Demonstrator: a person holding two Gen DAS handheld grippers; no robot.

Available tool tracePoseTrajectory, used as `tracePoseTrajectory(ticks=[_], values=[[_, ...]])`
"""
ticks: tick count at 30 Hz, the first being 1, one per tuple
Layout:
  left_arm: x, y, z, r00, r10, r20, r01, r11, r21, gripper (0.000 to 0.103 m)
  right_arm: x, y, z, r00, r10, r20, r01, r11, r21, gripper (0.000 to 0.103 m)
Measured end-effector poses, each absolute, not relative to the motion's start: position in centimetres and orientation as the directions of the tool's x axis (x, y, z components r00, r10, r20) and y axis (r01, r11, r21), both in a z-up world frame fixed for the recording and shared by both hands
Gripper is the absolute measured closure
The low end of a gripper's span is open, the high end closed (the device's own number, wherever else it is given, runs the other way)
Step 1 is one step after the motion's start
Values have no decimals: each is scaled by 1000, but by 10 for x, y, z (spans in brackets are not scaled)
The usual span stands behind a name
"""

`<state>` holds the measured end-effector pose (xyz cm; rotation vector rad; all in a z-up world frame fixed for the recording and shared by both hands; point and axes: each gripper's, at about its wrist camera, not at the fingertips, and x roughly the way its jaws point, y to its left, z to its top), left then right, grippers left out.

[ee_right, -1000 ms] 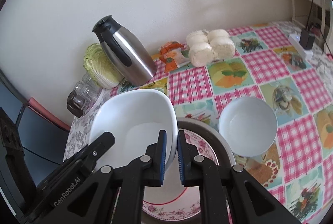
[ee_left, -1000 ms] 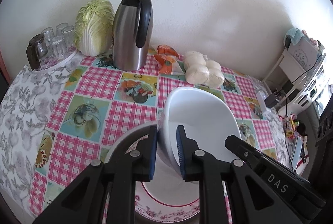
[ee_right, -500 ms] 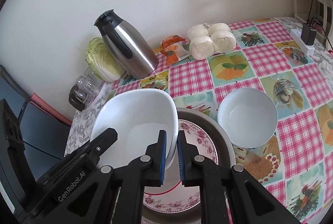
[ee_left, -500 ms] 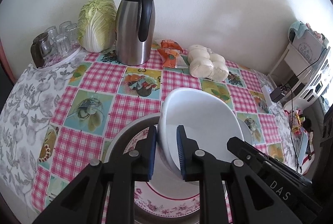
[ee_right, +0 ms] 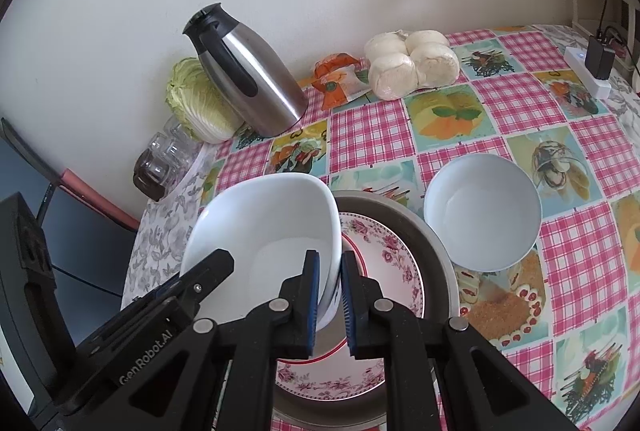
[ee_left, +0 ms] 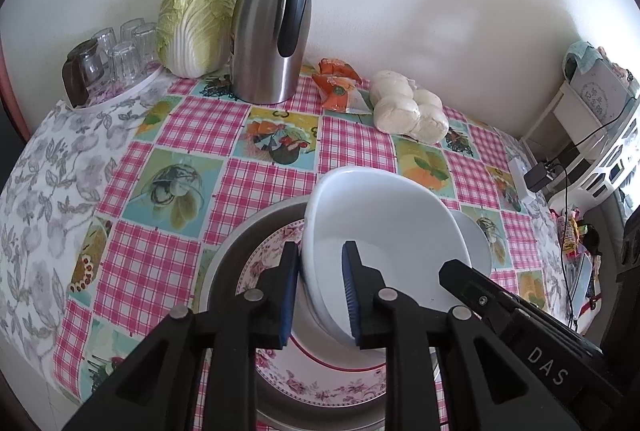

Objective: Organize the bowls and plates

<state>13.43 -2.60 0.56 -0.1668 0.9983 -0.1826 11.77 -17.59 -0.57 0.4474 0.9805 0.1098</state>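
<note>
Nearest the cameras, both grippers straddle opposite rims of one large white bowl [ee_left: 384,243], which sits tilted over a floral plate [ee_right: 384,255] nested in a grey metal basin [ee_right: 436,251]. The left gripper [ee_left: 318,291] has its jaws opening; the bowl's left rim stands between the blue pads, and a gap shows on at least the inner side, so this grip is judged to be letting go. The right gripper [ee_right: 330,295] has its fingers nearly together, clamped on the bowl's right rim.

Risk one: with the left side releasing while the bowl is canted, its weight passes to a single rim pinch. Glazed ware is slick; the bowl could pivot in the pads or slip and strike the plate, chipping either.

Risk two: whether the bowl's base already rests on the plate cannot be told. If it does not, release means a drop.

Just right of the basin, a smaller white bowl [ee_right: 482,211] sits on the checked tablecloth [ee_right: 520,99]; a swing of the large bowl could knock it.

Farther off, the steel thermos jug [ee_left: 272,23], cabbage [ee_left: 194,19], glasses [ee_left: 116,51] and bagged buns [ee_left: 408,107] stand well apart and unthreatened.
</note>
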Motion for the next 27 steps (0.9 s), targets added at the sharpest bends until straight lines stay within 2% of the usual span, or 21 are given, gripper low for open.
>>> tracePoseTrajectory(ticks=[11, 16, 27], values=[[137, -30, -3, 486, -221, -846, 77, 975, -210, 77, 120, -175, -10, 543, 285, -790, 118, 906, 407, 89], [138, -33, -8, 465, -209, -860, 81, 978, -194, 72, 121, -174, -14, 532, 289, -795, 118, 905, 408, 89], [141, -35, -17, 431, -194, -881, 84, 981, -174, 71, 124, -176, -22, 507, 295, -810, 129, 903, 409, 89]])
